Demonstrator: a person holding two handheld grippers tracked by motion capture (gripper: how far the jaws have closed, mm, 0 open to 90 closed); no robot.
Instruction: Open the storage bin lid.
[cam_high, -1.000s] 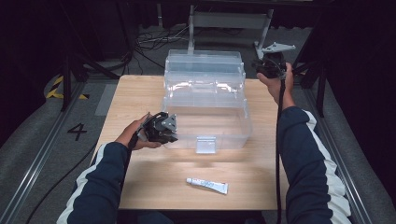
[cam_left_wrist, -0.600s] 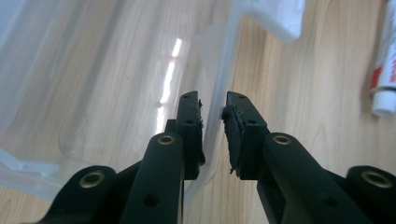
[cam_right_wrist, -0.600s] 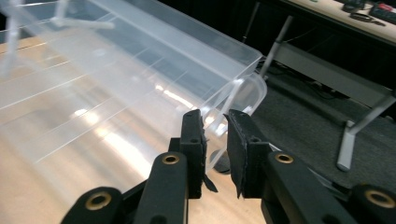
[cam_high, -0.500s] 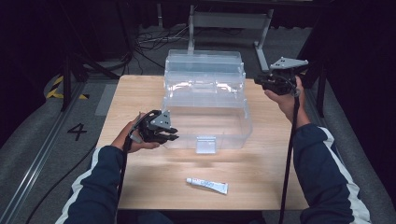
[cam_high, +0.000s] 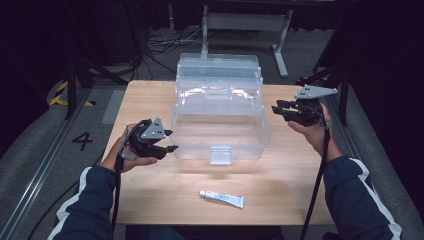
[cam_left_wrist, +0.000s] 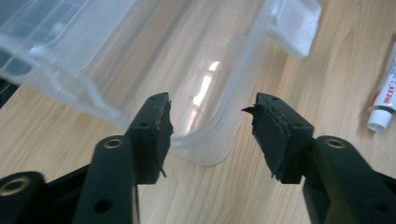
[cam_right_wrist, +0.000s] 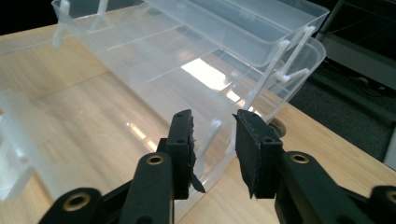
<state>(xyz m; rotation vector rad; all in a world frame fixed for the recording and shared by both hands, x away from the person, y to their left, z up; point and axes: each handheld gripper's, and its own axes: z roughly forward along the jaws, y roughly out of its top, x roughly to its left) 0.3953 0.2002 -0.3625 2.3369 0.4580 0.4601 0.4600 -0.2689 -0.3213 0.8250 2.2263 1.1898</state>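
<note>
Clear storage box (cam_high: 220, 120) mid-table, lid tiers swung back, latch facing me, long axis left-right. My left gripper (cam_high: 167, 141) at its left corner, right gripper (cam_high: 277, 107) beside its right end; both just been opening, empty. Tube (cam_high: 222, 198) near me.

The left gripper (cam_high: 172, 140), held in the person's left hand (cam_high: 131, 159), has drawn slightly away from the near-left corner of the clear plastic tiered storage box (cam_high: 220, 117), and its jaws have just been opening; they now stand apart with nothing between them (the box corner lies just beyond the tips). The right gripper (cam_high: 276, 109) has come forward and down from beside the box's far-right corner to beside its right side, jaws also just opening, empty.
</note>
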